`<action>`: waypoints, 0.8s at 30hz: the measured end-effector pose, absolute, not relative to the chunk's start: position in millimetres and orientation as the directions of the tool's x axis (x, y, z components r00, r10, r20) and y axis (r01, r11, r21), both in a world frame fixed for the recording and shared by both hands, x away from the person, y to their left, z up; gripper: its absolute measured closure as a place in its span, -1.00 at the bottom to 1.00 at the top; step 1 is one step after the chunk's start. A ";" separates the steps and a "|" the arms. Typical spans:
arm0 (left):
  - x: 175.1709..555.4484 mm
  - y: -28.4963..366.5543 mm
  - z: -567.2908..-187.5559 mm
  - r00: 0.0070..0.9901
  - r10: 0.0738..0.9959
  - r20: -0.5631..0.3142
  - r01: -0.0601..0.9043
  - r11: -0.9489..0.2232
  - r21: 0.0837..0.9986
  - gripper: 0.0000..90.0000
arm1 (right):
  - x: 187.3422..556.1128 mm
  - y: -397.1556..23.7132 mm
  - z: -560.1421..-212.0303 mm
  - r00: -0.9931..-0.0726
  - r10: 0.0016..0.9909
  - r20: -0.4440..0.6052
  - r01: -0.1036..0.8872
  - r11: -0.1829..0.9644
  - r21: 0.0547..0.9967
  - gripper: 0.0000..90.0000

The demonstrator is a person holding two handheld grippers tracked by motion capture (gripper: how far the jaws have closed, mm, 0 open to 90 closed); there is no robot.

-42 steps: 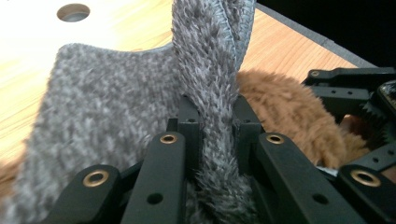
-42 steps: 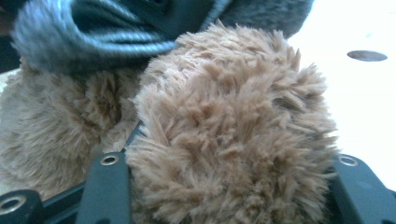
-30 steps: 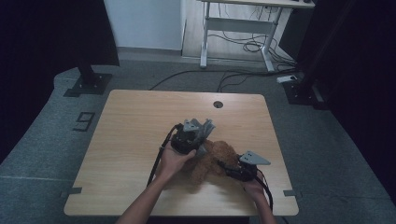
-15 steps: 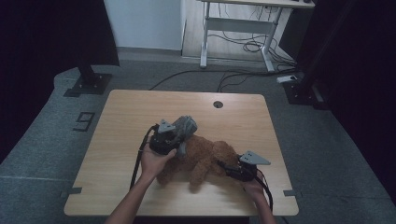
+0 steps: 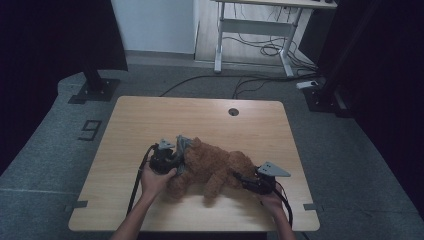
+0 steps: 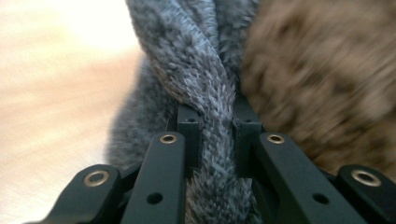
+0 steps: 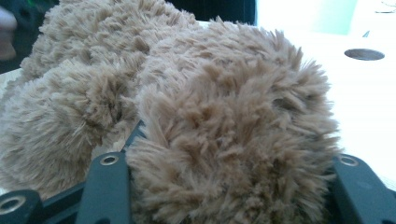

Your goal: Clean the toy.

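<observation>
Lying across the near half of the wooden table (image 5: 150,120), the brown plush bear (image 5: 215,167) stretches from left to right, its limbs splayed toward the near edge. Compared with a second earlier, the toy now lies flatter and reaches farther to the left, and the bundle at its left end has come down from above the table's middle to rest low beside the person's left hand (image 5: 156,181).

At the bear's left end sits a grey fleece cloth (image 5: 182,150), touching the brown fur. The left gripper (image 5: 176,159) is clamped on that cloth: in the left gripper view the grey fleece cloth (image 6: 205,93) is pinched into a narrow fold between the two black jaws, with the brown fur just to its right. This gripper has moved left and down since the earlier frame, taking the cloth with it.

At the bear's right end, the right gripper (image 5: 239,179) grips a furry limb, in the same place as before. In the right gripper view the jaws stand on either side of a thick tuft of the plush bear (image 7: 229,140), pressed against the fur.
</observation>
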State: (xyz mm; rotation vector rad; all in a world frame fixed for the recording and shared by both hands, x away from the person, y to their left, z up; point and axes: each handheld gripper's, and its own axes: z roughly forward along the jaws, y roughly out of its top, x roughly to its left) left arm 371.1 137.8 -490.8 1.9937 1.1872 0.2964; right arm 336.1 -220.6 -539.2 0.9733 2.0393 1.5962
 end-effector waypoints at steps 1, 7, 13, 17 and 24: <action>370.7 139.1 -494.1 0.532 0.824 -0.195 0.644 -0.244 0.725 0.73 | 336.0 -220.5 -539.1 -0.692 0.712 0.121 0.288 0.119 0.950 -0.06; 367.1 144.9 -496.7 0.536 0.832 -0.144 0.638 -0.287 0.714 0.73 | 335.4 -220.2 -538.7 -0.694 0.711 0.114 0.287 0.127 0.950 -0.06; 358.2 170.1 -515.8 0.509 0.842 -0.180 0.676 -0.261 0.690 0.73 | 336.3 -221.1 -539.0 -0.694 0.709 0.124 0.292 0.120 0.949 -0.06; 351.1 176.7 -503.3 0.528 0.819 -0.225 0.638 -0.207 0.741 0.73 | 336.5 -221.4 -539.3 -0.693 0.709 0.128 0.294 0.117 0.949 -0.06; 349.9 149.5 -456.7 0.611 0.760 -0.222 0.532 -0.187 0.826 0.73 | 336.8 -221.5 -539.5 -0.691 0.711 0.132 0.296 0.112 0.948 -0.06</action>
